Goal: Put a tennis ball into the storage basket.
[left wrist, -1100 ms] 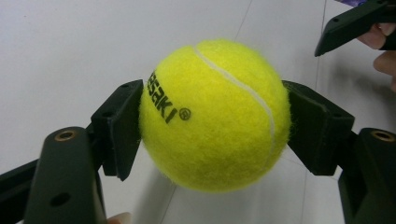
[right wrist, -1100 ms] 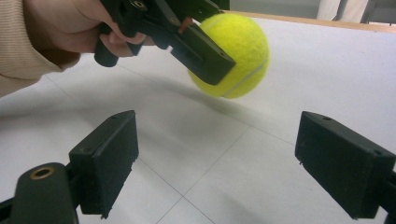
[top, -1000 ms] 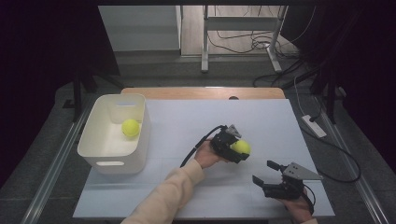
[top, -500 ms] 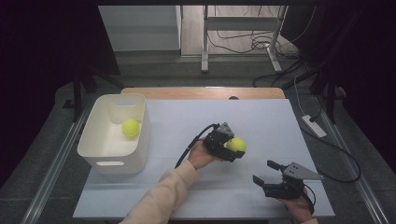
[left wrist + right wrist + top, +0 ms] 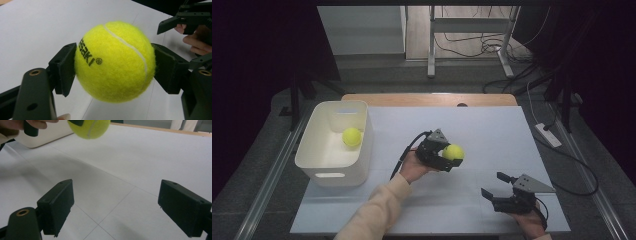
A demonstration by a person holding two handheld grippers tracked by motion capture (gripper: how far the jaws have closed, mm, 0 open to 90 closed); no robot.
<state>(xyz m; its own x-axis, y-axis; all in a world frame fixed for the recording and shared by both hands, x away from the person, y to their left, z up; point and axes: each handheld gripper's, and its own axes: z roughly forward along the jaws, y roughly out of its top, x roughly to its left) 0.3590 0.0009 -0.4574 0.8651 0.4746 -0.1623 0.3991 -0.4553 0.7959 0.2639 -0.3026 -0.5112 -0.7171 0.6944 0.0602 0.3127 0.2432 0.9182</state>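
The tennis ball sits clamped between the 2 jaws of the left gripper, lifted clear of the white table cover, roughly at the table's centre. In the left gripper view the pads press on its sides at 9 and 3 o'clock, across its widest part, with the white seam curving from 12 towards 4 o'clock and black lettering near the left pad. It looks light, with a fuzzy felt skin that should grip well against the flat pads; being round and a little springy, it would likely squirt out if pinched off-centre, so a hold across the middle, as here, seems the safe one

The left hand reaches in from 6 o'clock, forearm in a pale sleeve, the gripper pointing towards 3 o'clock with its cable looping back at 9 o'clock. From the ball, a white bin stands well apart at 9 o'clock, holding 1 second ball; carrying this 1 there looks like the job in hand

The right gripper rests low at 5 o'clock from the ball, its jaws wide apart with nothing between them, aimed towards 9 o'clock
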